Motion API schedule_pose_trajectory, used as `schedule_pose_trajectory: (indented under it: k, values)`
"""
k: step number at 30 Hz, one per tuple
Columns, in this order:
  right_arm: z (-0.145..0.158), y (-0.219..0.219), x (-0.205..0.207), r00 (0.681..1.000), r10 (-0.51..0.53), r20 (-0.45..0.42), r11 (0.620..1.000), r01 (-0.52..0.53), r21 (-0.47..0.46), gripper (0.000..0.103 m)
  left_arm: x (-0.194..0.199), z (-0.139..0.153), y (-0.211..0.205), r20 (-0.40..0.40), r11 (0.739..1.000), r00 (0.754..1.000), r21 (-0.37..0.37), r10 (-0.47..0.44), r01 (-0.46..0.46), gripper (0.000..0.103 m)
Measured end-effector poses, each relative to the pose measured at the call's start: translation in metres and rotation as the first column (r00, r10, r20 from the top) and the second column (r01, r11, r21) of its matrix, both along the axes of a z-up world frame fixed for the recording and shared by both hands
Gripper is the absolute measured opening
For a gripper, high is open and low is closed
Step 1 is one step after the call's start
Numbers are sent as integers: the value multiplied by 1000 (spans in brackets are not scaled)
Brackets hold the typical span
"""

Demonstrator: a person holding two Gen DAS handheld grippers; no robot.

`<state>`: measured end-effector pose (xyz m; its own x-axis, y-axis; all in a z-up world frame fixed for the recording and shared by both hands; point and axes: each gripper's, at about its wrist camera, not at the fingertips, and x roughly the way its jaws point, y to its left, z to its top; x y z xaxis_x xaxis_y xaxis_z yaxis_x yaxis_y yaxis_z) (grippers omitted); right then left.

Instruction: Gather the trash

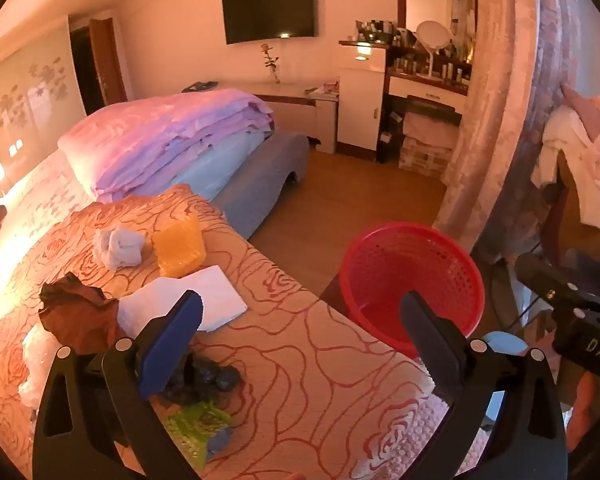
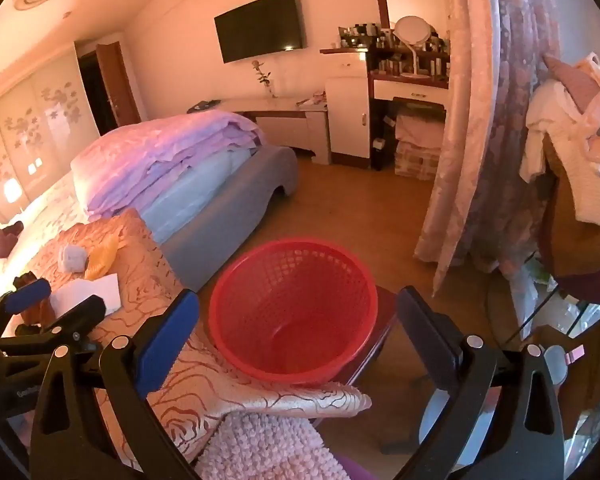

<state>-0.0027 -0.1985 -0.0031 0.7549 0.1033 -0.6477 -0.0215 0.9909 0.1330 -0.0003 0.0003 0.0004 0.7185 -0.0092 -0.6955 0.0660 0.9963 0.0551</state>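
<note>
Trash lies on the orange rose-patterned bedspread (image 1: 300, 360): a white tissue (image 1: 204, 300), a brown crumpled wrapper (image 1: 76, 312), a grey wad (image 1: 120, 248), a yellow wrapper (image 1: 180, 244), a black crumpled bag (image 1: 208, 376) and a green packet (image 1: 196, 428). A red mesh basket (image 1: 412, 280) stands beside the bed; it also shows in the right wrist view (image 2: 296, 312) and looks empty. My left gripper (image 1: 300, 336) is open and empty above the bed edge, just over the black bag. My right gripper (image 2: 296, 328) is open and empty, above the basket.
A folded pink and blue quilt (image 1: 172, 140) lies further up the bed. A floral curtain (image 1: 500, 100) hangs to the right, with a clothes-draped chair (image 2: 572, 184) beyond it. A dresser with a mirror (image 1: 428, 72) and a wall TV (image 1: 268, 10) stand at the far wall. Wooden floor (image 1: 360, 184) lies between.
</note>
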Motion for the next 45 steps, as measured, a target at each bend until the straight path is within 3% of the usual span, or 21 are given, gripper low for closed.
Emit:
schedule_pose_trajectory:
  k: [8, 10, 13, 15, 24, 45]
  values:
    - [4, -6, 3, 1000, -6, -7, 1000, 6, 20, 96, -2, 4, -21, 13, 999, 1000, 21, -25, 25, 95]
    - [13, -20, 1, 1000, -11, -1, 1000, 11, 20, 96, -4, 5, 18, 14, 999, 1000, -30, 20, -19, 95]
    - [19, -33, 5, 1000, -10, 1, 1000, 10, 26, 96, -5, 7, 21, 13, 1000, 1000, -21, 15, -15, 95]
    - [4, -10, -3, 999, -31, 12, 1000, 31, 3, 96, 0, 5, 23, 11, 1000, 1000, -20, 18, -18, 95]
    - [3, -14, -2, 999, -30, 17, 999, 30, -16, 96, 5, 3, 10, 15, 1000, 1000, 18, 9, -9, 95]
    - [-3, -9, 2, 999, -33, -2, 999, 33, 5, 96, 10, 1, 5, 0, 1000, 1000, 16, 14, -14, 95]
